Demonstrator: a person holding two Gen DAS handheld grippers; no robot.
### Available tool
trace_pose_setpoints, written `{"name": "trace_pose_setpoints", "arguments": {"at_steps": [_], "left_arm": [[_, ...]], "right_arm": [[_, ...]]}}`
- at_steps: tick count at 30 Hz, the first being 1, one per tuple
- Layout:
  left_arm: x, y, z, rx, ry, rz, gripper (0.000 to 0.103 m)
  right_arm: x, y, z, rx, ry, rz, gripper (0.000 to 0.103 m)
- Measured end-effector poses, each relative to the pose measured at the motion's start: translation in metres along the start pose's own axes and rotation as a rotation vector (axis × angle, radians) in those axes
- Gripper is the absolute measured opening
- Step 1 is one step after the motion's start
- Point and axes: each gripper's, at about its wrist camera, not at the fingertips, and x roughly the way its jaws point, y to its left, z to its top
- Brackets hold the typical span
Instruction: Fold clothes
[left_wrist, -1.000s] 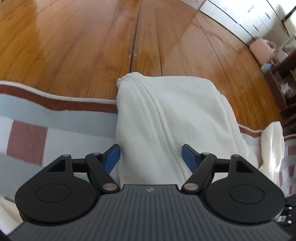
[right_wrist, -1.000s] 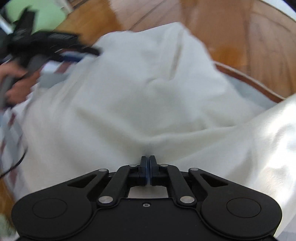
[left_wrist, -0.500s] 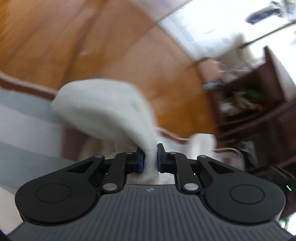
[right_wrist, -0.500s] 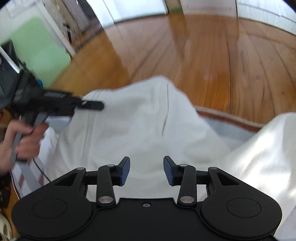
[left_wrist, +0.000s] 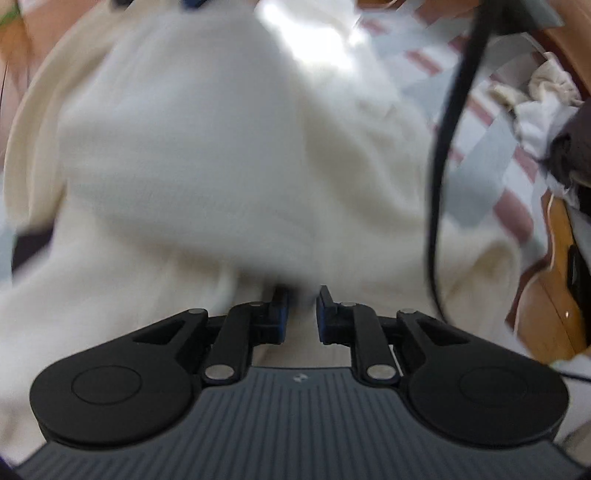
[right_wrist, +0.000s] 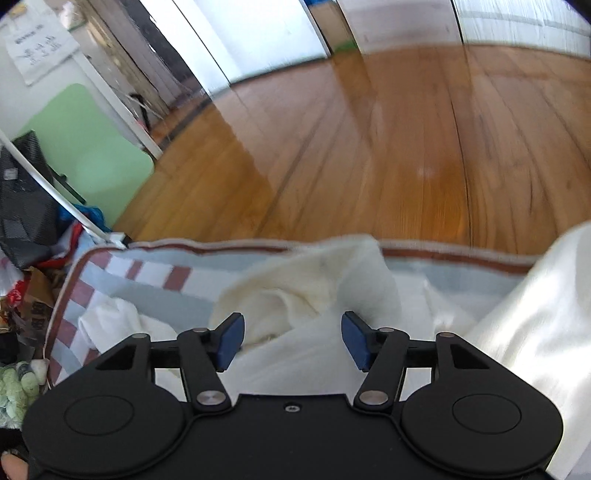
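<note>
From my left wrist camera, my left gripper (left_wrist: 300, 312) points steeply down with its two blue-padded jaws set narrow and easing apart slightly, a thick fold of the cream fleece garment (left_wrist: 221, 155) bunched between them and still pressed by the pads. The fleece is soft, napped and blurred, swelling into one rounded mound that fills the view from nine o'clock to two o'clock. One black cable (left_wrist: 448, 122) hangs in a curve from one o'clock down to three o'clock. Behind it lies the checked blanket (left_wrist: 487, 155), flat woven cloth in pale grey, white and brick-red squares, with one crumpled pile of off-white cloth (left_wrist: 543, 99) at two o'clock. From my right wrist camera, my right gripper (right_wrist: 292, 341) has its jaws wide and opening further, nothing between the two blue pads; the garment lies just beyond them, rumpled at twelve o'clock on the blanket. A smoother white fabric (right_wrist: 532, 317) rises in one broad fold at three o'clock. The blanket's brown piped edge (right_wrist: 443, 254) runs across the middle, and beyond it stretches the glossy wooden plank floor (right_wrist: 388, 147). One green panel (right_wrist: 85, 155) stands at ten o'clock.
</note>
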Motion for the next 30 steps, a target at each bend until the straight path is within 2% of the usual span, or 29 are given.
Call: {"name": "trace_pose_setpoints", "arguments": {"at_steps": [3, 4, 6, 7, 8, 11, 13, 14, 15, 17, 18, 20, 22, 25, 27, 28, 30], "left_arm": [[-0.023, 0.021, -0.008, -0.055, -0.029, -0.023, 0.016], [-0.035, 0.028, -0.010, -0.075, -0.052, -0.041, 0.016], [-0.060, 0.043, -0.012, -0.119, -0.118, -0.068, 0.020], [-0.074, 0.051, -0.012, -0.142, -0.163, -0.077, 0.026], [-0.085, 0.059, -0.010, -0.159, -0.212, -0.054, 0.033], [-0.111, 0.082, -0.003, -0.181, -0.319, 0.050, 0.039], [-0.105, 0.083, 0.011, -0.197, -0.294, 0.159, 0.044], [-0.095, 0.079, 0.020, -0.204, -0.245, 0.231, 0.045], [-0.084, 0.072, 0.028, -0.180, -0.209, 0.257, 0.045], [-0.065, 0.061, 0.038, -0.123, -0.190, 0.189, 0.048], [-0.056, 0.055, 0.044, -0.095, -0.181, 0.151, 0.048], [-0.036, 0.053, 0.053, -0.163, -0.160, 0.072, 0.050], [-0.030, 0.054, 0.055, -0.199, -0.171, 0.062, 0.054], [-0.032, 0.058, 0.048, -0.187, -0.196, 0.080, 0.055], [-0.030, 0.062, 0.047, -0.201, -0.204, 0.096, 0.055], [-0.031, 0.067, 0.044, -0.205, -0.209, 0.107, 0.055], [-0.034, 0.075, 0.037, -0.214, -0.219, 0.130, 0.055]], "right_arm": [[0.018, -0.003, -0.012, -0.008, 0.054, -0.038, 0.066], [0.026, -0.005, -0.017, -0.027, 0.080, -0.077, 0.064], [0.039, -0.008, -0.028, -0.090, 0.121, -0.165, 0.042], [0.043, -0.009, -0.033, -0.134, 0.128, -0.204, 0.032], [0.042, -0.009, -0.037, -0.170, 0.127, -0.217, 0.027], [0.026, -0.006, -0.048, -0.307, 0.157, -0.257, 0.022], [0.010, -0.007, -0.053, -0.368, 0.208, -0.293, 0.021], [0.002, -0.007, -0.057, -0.399, 0.244, -0.303, 0.021], [-0.006, -0.008, -0.062, -0.427, 0.280, -0.307, 0.021], [-0.018, -0.013, -0.080, -0.450, 0.390, -0.312, 0.015], [-0.023, -0.015, -0.090, -0.454, 0.423, -0.306, 0.015], [-0.033, -0.018, -0.108, -0.465, 0.467, -0.284, 0.015], [-0.044, -0.017, -0.117, -0.488, 0.486, -0.268, 0.018], [-0.064, 0.003, -0.099, -0.544, 0.364, -0.222, 0.026], [-0.067, 0.022, -0.096, -0.646, 0.313, -0.225, 0.040], [-0.068, 0.032, -0.095, -0.703, 0.291, -0.230, 0.051], [-0.069, 0.051, -0.094, -0.816, 0.247, -0.240, 0.054]]}}
